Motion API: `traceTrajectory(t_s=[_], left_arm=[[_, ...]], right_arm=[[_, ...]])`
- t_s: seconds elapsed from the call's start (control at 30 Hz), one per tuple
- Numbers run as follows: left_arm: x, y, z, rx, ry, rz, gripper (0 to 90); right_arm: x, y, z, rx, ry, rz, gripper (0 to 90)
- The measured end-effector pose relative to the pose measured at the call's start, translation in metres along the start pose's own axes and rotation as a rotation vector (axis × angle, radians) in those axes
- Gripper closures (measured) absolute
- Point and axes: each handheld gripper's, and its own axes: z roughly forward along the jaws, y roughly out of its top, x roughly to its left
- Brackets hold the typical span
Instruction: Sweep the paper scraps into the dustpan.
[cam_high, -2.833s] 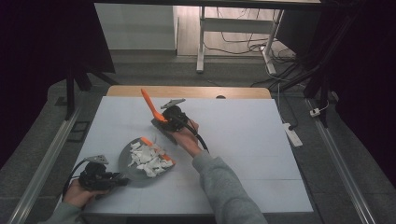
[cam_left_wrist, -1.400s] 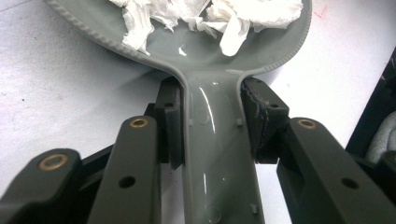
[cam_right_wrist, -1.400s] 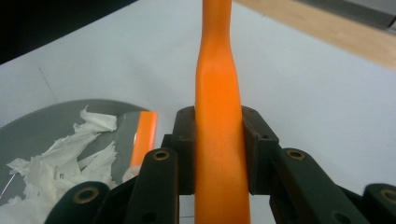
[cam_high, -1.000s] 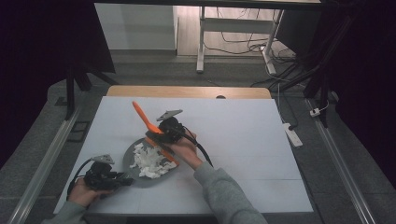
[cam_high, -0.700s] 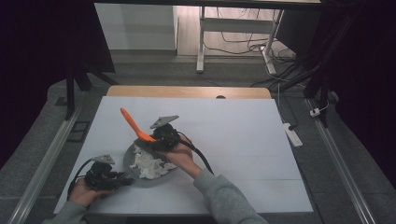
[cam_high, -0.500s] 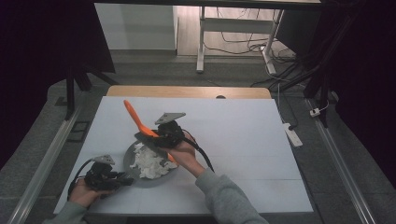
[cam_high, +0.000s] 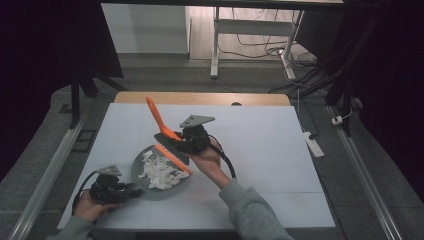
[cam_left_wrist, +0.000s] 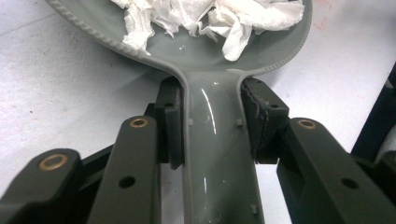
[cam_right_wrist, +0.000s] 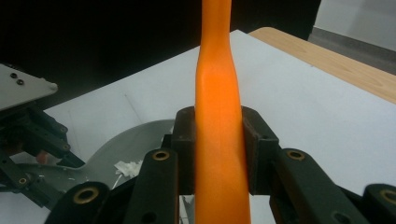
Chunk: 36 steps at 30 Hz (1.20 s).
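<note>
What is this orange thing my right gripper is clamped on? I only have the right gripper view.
Observer: It's the handle of an orange brush. The high view shows its dark bristle head hanging over the grey dustpan.
Operator: What's in that pan? I only catch a sliver.
Observer: Torn white paper scraps, piled in the pan's scoop, as the left gripper view shows.
Operator: Is the pan loose on the table?
Observer: No. The left gripper has both jaws closed on the pan's handle, one on each side.
Operator: Where's that gripper on the table?
Observer: By the high view, near the table's front left edge, with the right gripper farther in, above the pan's far rim.
</note>
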Motion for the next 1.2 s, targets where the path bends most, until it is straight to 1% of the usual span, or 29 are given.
traceTrajectory(t_s=[0.23, 0.5, 0.73, 0.77, 0.9, 1.03, 1.1, 1.13, 1.2], left_arm=[[-0.002, 0.000, -0.002, -0.024, 0.020, -0.002, 61.6], [-0.007, 0.001, -0.005, -0.060, 0.035, -0.008, 61.6], [-0.011, 0.004, -0.006, -0.094, 0.066, -0.028, 61.6], [-0.012, 0.005, -0.006, -0.102, 0.073, -0.030, 61.6], [-0.015, 0.006, -0.006, -0.122, 0.083, -0.039, 61.6], [-0.018, 0.006, -0.008, -0.145, 0.092, -0.057, 61.6], [-0.019, 0.006, -0.008, -0.160, 0.104, -0.062, 61.6], [-0.020, 0.006, -0.009, -0.176, 0.117, -0.068, 61.6], [-0.020, 0.007, -0.010, -0.194, 0.119, -0.075, 61.6]], right_arm=[[-0.012, -0.008, -0.020, -0.022, -0.026, 0.028, 70.3], [-0.020, -0.017, -0.053, -0.067, -0.049, 0.053, 70.3], [-0.026, -0.029, -0.084, -0.087, -0.075, 0.054, 70.3], [-0.028, -0.031, -0.089, -0.088, -0.078, 0.057, 70.3], [-0.034, -0.040, -0.105, -0.100, -0.088, 0.074, 70.3], [-0.040, -0.049, -0.120, -0.106, -0.097, 0.094, 70.3], [-0.042, -0.054, -0.127, -0.106, -0.106, 0.097, 70.3], [-0.043, -0.055, -0.130, -0.106, -0.109, 0.096, 70.3], [-0.045, -0.061, -0.138, -0.108, -0.116, 0.100, 70.3]])
